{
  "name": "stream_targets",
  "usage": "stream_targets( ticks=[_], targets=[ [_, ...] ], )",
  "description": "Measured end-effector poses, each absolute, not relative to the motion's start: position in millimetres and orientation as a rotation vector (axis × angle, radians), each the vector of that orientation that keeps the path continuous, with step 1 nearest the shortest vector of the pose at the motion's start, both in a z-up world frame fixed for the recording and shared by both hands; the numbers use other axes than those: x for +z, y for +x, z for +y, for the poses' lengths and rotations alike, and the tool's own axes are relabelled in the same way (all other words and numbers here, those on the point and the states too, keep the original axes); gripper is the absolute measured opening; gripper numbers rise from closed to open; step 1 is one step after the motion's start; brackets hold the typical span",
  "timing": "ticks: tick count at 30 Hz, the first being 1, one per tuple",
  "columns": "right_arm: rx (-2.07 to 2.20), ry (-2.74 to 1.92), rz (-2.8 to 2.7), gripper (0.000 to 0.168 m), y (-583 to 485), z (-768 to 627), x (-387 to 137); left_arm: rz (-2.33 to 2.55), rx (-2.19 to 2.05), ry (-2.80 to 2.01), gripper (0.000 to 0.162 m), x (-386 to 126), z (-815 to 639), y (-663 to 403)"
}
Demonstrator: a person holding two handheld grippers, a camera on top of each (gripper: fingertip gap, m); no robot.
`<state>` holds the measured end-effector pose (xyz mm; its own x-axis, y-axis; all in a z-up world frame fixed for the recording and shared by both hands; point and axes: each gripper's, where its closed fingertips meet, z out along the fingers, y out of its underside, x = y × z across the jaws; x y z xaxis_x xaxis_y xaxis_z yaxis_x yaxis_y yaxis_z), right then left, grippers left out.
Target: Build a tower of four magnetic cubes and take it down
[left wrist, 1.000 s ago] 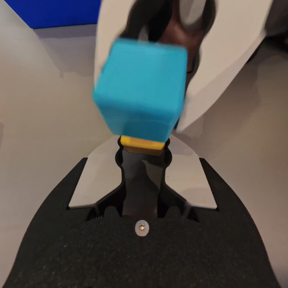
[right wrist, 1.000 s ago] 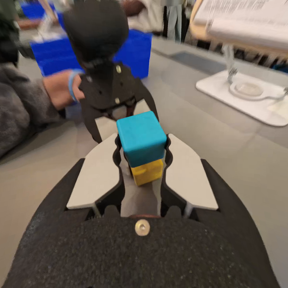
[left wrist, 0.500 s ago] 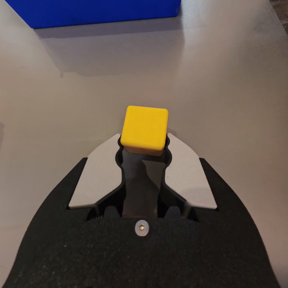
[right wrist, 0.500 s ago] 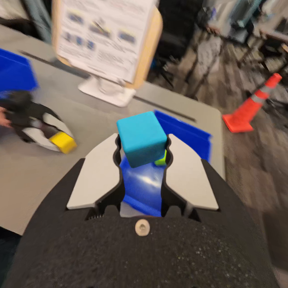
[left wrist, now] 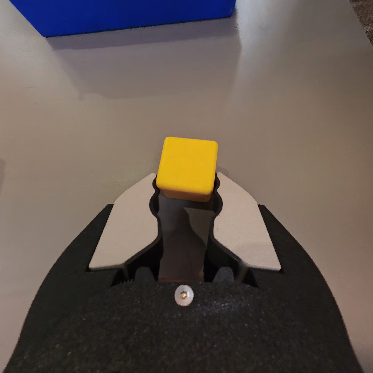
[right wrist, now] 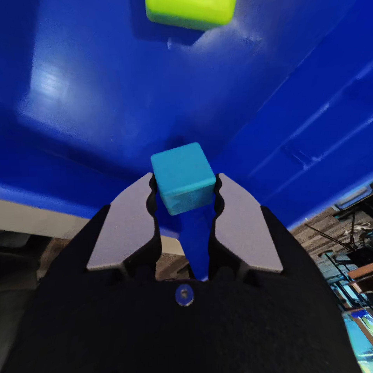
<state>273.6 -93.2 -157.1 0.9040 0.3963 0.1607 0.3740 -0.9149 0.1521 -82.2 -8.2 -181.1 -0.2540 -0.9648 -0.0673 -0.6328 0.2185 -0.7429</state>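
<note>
A: What is the left gripper (left wrist: pixel 186 181) doing?

B: Its jaws are clenched on a yellow cube (left wrist: pixel 187 168). The cube sits right at the fingertips, top face up and square to the camera, pinched on its two sides. It is over a grey table (left wrist: pixel 80 125); I cannot tell whether the cube's underside touches the table or hangs just above it.

A: Anything else in that view?

B: A blue bin (left wrist: pixel 131 14) stands at the far edge of the table, well apart from the cube, casting a soft shadow toward it.

A: And the right gripper (right wrist: pixel 184 184)?

B: It is grasping a teal cube (right wrist: pixel 182 177), also at the very tips. This one is turned a little, so one corner points down toward the camera between the fingers.

A: Where is it?

B: Over the inside of a blue bin (right wrist: pixel 90 101), whose floor and ribbed wall fill most of the view. The cube looks clear of the floor. A lime-green cube (right wrist: pixel 190 13) lies farther in, at the top of the picture, blurred and well apart from the teal one.

A: What is around the bin?

B: A strip of the table edge (right wrist: pixel 40 216) shows lower left, and a cluttered floor lower right.
</note>
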Motion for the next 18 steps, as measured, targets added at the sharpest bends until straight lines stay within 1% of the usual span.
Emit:
stream_targets(
  ticks=[4, 8, 11, 13, 15, 16, 17, 18],
  targets=[
    [0.26, 2.878, 0.604, 0.055, 271.6, -95.8, -173.2, 1.968, -0.82, -1.471, 0.05, -181.1, -8.2, -82.3],
    [0.227, 2.916, 0.606, 0.055, 264.2, -90.2, -177.9, 1.966, -0.818, -1.471, 0.05, -181.1, -8.0, -82.1],
    [0.24, 2.981, 0.629, 0.066, 260.0, -89.5, -176.6, 1.966, -0.816, -1.47, 0.05, -181.1, -8.0, -82.0],
    [0.334, 3.123, 0.588, 0.072, 257.8, -87.4, -159.1, 1.965, -0.816, -1.47, 0.05, -181.0, -7.9, -82.0],
    [0.484, 3.366, 0.576, 0.072, 241.4, -86.2, -121.8, 1.965, -0.815, -1.47, 0.05, -181.0, -7.9, -82.0],
    [0.553, 3.53, 0.564, 0.069, 225.0, -87.1, -97.3, 1.966, -0.816, -1.471, 0.05, -181.0, -7.9, -82.0],
    [0.518, 3.72, 0.613, 0.064, 195.0, -89.4, -75.2, 1.966, -0.817, -1.472, 0.05, -181.0, -7.9, -82.1],
    [0.329, 3.912, 0.71, 0.064, 152.8, -95.2, -59.1, 1.966, -0.818, -1.472, 0.05, -181.0, -7.8, -82.2]
  ],
)
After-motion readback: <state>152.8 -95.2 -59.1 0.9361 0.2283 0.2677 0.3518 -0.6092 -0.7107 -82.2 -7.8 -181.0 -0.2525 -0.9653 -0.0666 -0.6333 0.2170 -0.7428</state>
